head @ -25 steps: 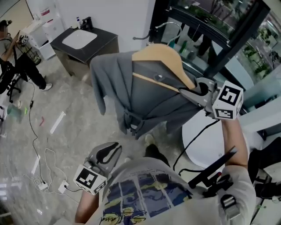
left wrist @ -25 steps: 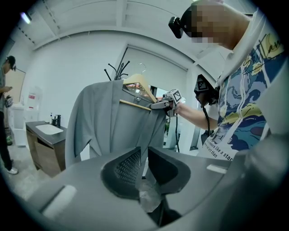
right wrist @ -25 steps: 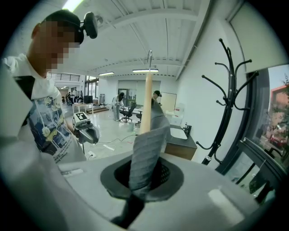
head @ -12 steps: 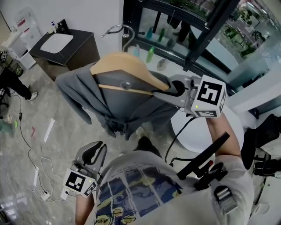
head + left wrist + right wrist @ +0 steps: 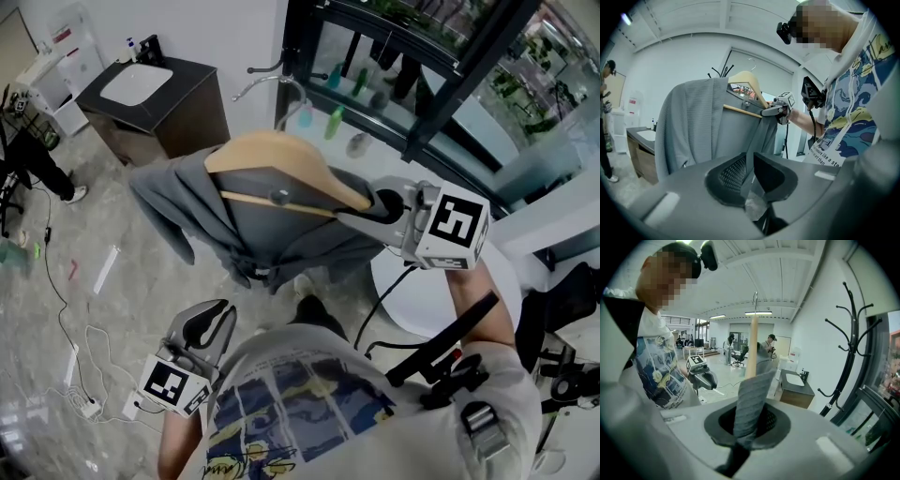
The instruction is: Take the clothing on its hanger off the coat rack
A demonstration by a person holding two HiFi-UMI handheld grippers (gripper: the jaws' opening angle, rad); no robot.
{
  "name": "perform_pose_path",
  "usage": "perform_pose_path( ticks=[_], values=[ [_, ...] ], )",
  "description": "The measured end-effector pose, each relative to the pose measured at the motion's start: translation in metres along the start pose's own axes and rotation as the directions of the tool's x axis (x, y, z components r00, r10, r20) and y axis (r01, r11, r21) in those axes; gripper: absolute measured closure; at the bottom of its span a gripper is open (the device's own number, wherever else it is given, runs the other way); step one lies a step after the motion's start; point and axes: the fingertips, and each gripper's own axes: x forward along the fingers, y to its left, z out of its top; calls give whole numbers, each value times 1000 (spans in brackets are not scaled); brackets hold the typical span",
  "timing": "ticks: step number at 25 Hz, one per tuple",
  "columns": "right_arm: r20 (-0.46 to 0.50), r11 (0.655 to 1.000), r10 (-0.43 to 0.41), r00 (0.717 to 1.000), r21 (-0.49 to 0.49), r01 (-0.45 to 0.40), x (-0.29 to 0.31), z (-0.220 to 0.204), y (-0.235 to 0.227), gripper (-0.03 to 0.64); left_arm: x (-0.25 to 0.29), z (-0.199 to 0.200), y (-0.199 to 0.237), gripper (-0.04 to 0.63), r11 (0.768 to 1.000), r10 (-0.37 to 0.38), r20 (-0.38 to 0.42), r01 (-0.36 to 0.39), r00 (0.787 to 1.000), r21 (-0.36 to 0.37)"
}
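Observation:
A grey garment (image 5: 262, 220) hangs on a wooden hanger (image 5: 281, 155) in mid-air in front of me. My right gripper (image 5: 349, 217) is shut on the garment's fabric at the hanger's right end. In the right gripper view a strip of grey cloth (image 5: 750, 399) is pinched between the pads, and the hanger (image 5: 751, 348) rises behind it. The metal hook (image 5: 272, 82) rests on nothing. The black coat rack (image 5: 848, 348) stands apart to the right. My left gripper (image 5: 211, 319) hangs low by my body, jaws slightly apart and empty, pointing at the garment (image 5: 693, 126).
A dark sink cabinet (image 5: 155, 94) stands against the wall behind the garment. A white round table (image 5: 422, 300) is below my right arm. Cables (image 5: 84, 347) lie on the floor at left. A person (image 5: 33, 159) stands at the far left. A black-framed glass wall (image 5: 441, 84) runs behind.
My right gripper has carried the hanger and garment a short way sideways, still gripping the same end. The left gripper has stayed where it was.

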Motion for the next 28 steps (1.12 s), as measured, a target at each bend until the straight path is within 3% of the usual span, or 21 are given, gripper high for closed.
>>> perform_pose_path(
  ticks=[25,28],
  values=[
    [-24,998,51,998,-27,-52,4,-6,1,611,6,3,-4,541,1000,20,-4,-20,1000,-10],
    [-42,999,49,998,-5,-49,-4,-11,6,611,11,-1,-12,540,999,-12,-8,12,1000,-31]
  ],
)
